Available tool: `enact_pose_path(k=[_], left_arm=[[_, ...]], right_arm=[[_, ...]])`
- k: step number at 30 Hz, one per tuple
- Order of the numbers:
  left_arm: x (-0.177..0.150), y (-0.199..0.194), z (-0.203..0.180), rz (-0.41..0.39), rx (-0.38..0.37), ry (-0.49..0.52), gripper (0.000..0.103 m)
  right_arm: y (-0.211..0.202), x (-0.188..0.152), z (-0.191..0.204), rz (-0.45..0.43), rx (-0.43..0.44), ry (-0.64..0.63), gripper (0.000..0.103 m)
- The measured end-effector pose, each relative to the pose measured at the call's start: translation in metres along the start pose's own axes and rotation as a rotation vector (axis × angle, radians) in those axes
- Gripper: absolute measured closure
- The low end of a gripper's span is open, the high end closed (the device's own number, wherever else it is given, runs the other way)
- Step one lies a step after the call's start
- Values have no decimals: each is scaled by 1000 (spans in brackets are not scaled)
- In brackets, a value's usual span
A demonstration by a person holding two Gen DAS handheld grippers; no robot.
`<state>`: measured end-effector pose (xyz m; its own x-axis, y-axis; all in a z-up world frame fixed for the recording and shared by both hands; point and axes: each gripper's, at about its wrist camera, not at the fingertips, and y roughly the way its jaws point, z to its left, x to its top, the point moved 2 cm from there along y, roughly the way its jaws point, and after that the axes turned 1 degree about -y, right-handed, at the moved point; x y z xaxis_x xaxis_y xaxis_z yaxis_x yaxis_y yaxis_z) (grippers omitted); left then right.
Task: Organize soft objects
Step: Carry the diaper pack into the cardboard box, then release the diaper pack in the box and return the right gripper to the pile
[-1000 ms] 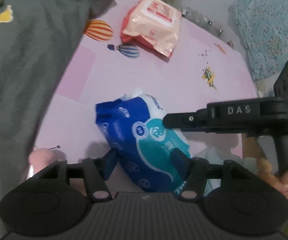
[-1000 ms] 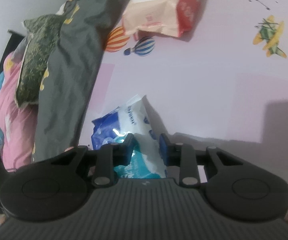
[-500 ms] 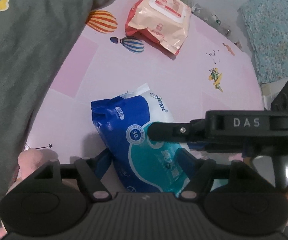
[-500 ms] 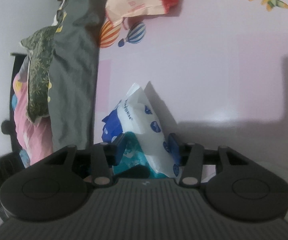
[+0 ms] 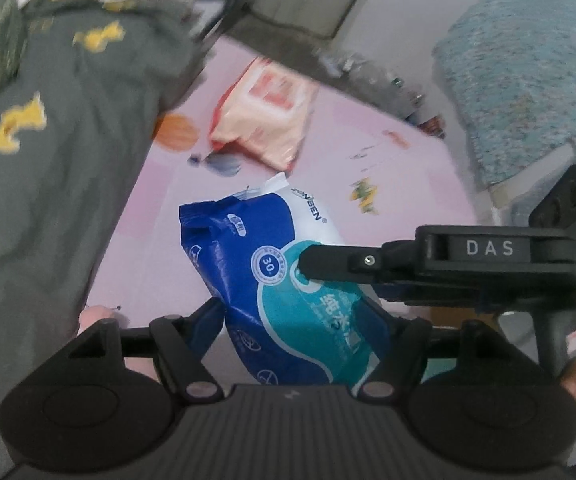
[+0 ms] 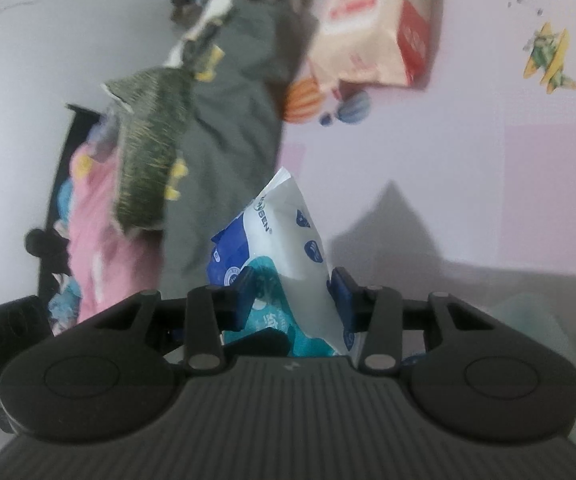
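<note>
Item: blue-and-white wipes pack (image 5: 288, 280), soft, film-wrapped, tilted with its crimped end uppermost and apparently raised clear of the pink play mat (image 5: 387, 184). Held by: left gripper (image 5: 295, 320), jaws set fairly wide with both blue pads against the pack's lower flanks; right gripper (image 6: 291, 296), jaws narrower and closing at this moment, the pack's white edge between its pads and pinched into a ridge. Location: between both tools, in front of the grey patterned blanket (image 5: 60, 184), well apart from the orange-and-red pack (image 5: 268, 112) lying further back on the mat. Handling note: judged a two-tool carry of a squashy package (the film will slip and buckle rather than resist), so keep both grips on the bulk instead of the loose seam, move the hands together without twisting, and release only when the pack is supported at its destination, which is not identifiable here.
</note>
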<state>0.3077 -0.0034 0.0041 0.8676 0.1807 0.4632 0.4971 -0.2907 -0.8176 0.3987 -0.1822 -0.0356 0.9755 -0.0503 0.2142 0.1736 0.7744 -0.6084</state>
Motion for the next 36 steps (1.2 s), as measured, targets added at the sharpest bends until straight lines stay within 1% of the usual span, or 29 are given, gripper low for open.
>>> enact_pose_path(k=[4, 7, 10, 14, 18, 21, 23, 25, 27, 29, 31, 34, 36], left_arm=[[-5, -27, -48, -58, -11, 103, 30], [-14, -40, -92, -83, -53, 184, 30], [-29, -42, -142, -84, -107, 274, 30], [-52, -26, -203, -38, -173, 370, 30], [-74, 1, -250, 37, -200, 447, 30], [-87, 29, -272, 109, -195, 490, 30], [-97, 46, -279, 147, -179, 518, 30], [-106, 61, -281, 160, -130, 552, 31], [-111, 68, -279, 163, -106, 572, 32], [-115, 62, -273, 163, -124, 565, 33], [-113, 46, -264, 142, -155, 564, 33], [-105, 25, -250, 82, -157, 557, 32], [-100, 12, -239, 53, -164, 537, 32]], right_arm=[[-53, -17, 8, -94, 39, -23, 63], [-102, -36, 4, -172, 60, -14, 63], [-160, -61, -13, -265, 52, 17, 63], [-227, -99, -47, -365, 10, 86, 62], [-271, -132, -91, -438, -30, 177, 62], [-284, -149, -125, -454, -49, 248, 62], [-283, -156, -150, -443, -45, 296, 62], [-273, -161, -174, -423, -54, 335, 61], [-260, -163, -200, -390, -69, 384, 61], [-242, -162, -222, -350, -89, 434, 61], [-231, -164, -230, -333, -160, 441, 61], [-228, -169, -233, -318, -158, 434, 61], [-229, -170, -231, -317, -177, 414, 61]])
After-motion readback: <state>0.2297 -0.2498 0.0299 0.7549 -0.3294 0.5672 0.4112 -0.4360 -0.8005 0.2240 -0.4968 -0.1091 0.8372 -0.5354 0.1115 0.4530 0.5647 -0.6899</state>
